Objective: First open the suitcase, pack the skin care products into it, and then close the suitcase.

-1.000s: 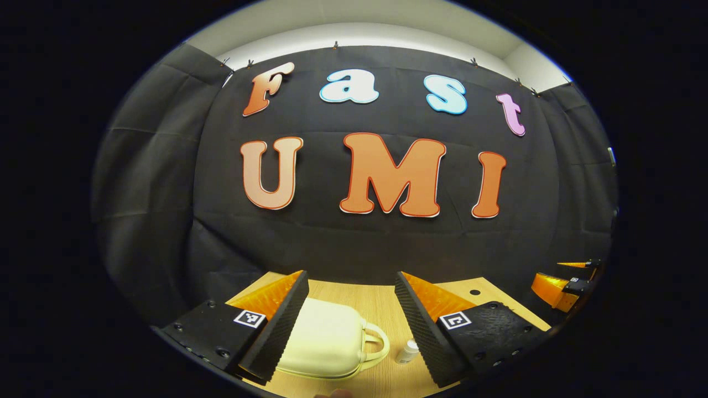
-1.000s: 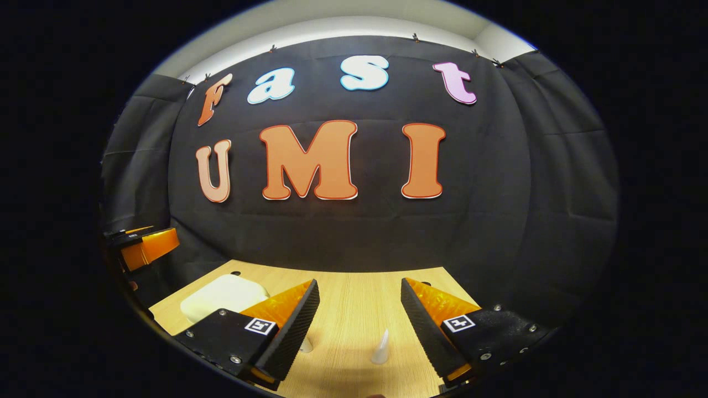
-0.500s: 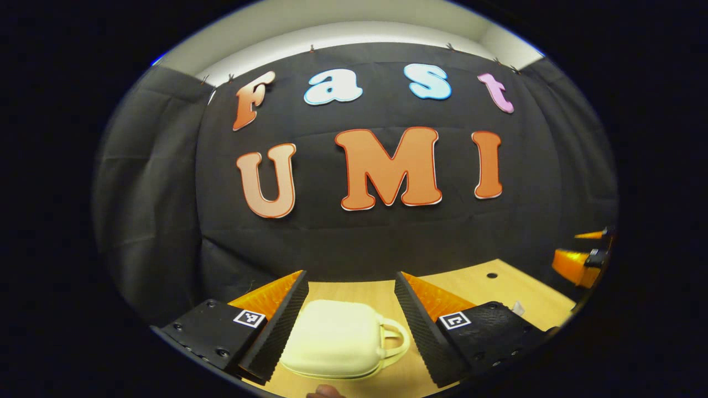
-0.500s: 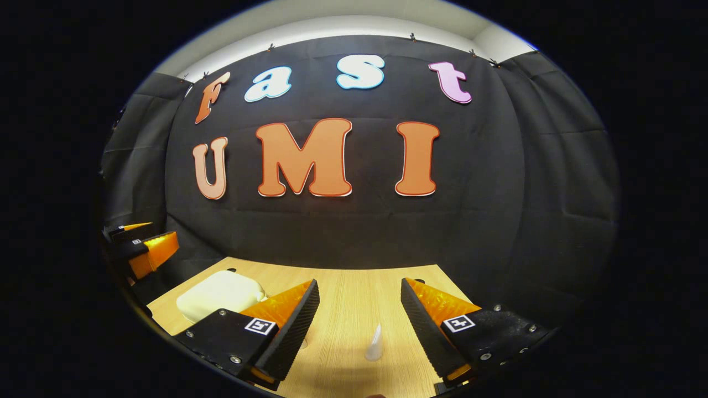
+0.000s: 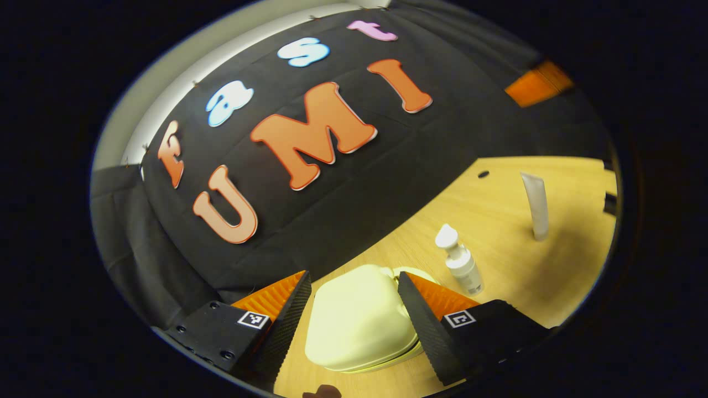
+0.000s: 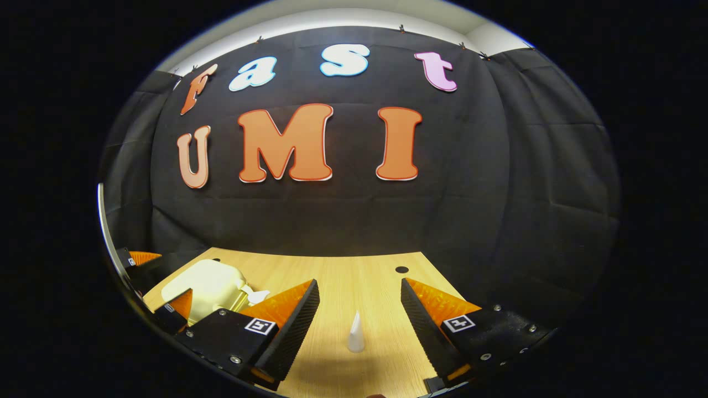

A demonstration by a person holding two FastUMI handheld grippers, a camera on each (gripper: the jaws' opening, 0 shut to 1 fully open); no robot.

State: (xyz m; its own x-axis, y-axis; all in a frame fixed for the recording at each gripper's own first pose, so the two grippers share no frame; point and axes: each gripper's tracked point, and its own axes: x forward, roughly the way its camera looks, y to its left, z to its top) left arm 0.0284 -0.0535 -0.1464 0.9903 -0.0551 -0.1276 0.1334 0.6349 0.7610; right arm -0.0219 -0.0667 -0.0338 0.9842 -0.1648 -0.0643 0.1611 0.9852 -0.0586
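Fingers (image 5: pixel 417 326) spread beside closed suitcase (image 5: pixel 357 323), wooden table (image 5: pixel 498 221), possibly tilted view

Nothing legible stands on any of the goods. The left gripper (image 5: pixel 352 275) carries 2 square black-and-white coded markers (image 5: pixel 253 319), 1 on each finger mount, patterns only and no letters or digits; the right gripper (image 6: pixel 359 281) carries 2 more (image 6: pixel 260 325). The pump bottle (image 5: pixel 462 265) has a band of print low on its body (too small to make out). The tube (image 5: pixel 536 204) and the suitcase (image 5: pixel 359 320) look plain.
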